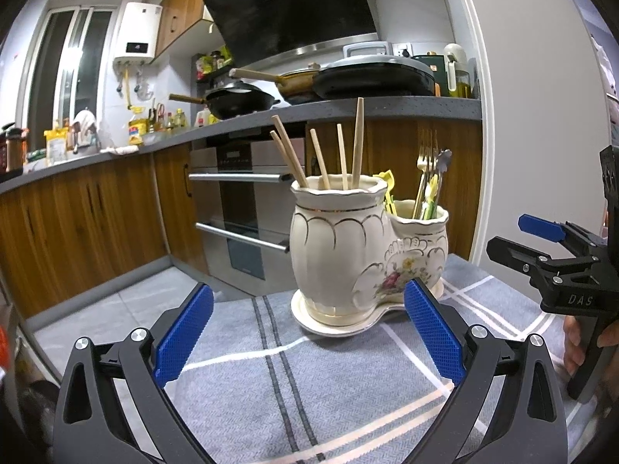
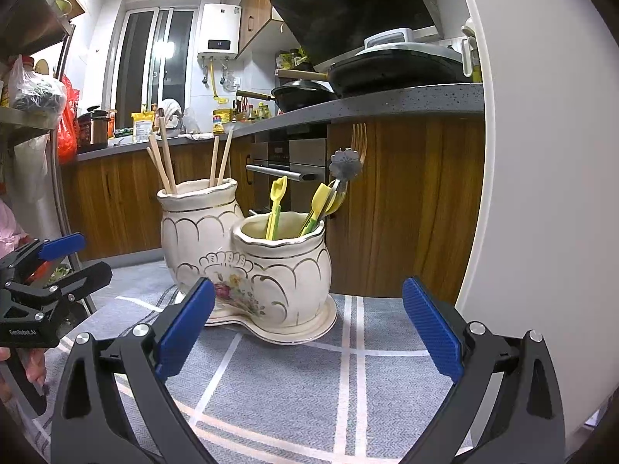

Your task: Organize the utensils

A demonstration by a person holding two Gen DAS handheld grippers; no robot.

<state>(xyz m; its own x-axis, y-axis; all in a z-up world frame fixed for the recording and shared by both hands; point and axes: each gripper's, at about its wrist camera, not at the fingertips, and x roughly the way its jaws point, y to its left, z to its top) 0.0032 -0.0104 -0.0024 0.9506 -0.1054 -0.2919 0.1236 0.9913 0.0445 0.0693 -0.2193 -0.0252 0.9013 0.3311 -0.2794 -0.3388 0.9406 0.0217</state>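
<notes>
A cream ceramic double-pot holder [image 1: 348,247] stands on the grey checked cloth [image 1: 271,367]; it also shows in the right wrist view [image 2: 247,266]. Several wooden chopsticks [image 1: 340,154] stand in the taller pot [image 2: 197,216]. Forks [image 1: 425,166], yellow-green plastic utensils [image 2: 276,208] and a flower-ended piece [image 2: 345,164] stand in the lower pot [image 2: 286,270]. My left gripper [image 1: 309,332] is open and empty just in front of the holder. My right gripper [image 2: 309,328] is open and empty, also in front of it. Each gripper shows at the edge of the other's view.
A white round column [image 2: 541,193] stands close on the right of the cloth. Behind are wooden kitchen cabinets, an oven [image 1: 240,208] and a grey counter [image 1: 348,110] with pans. A metal shelf rack [image 2: 35,116] stands at the left.
</notes>
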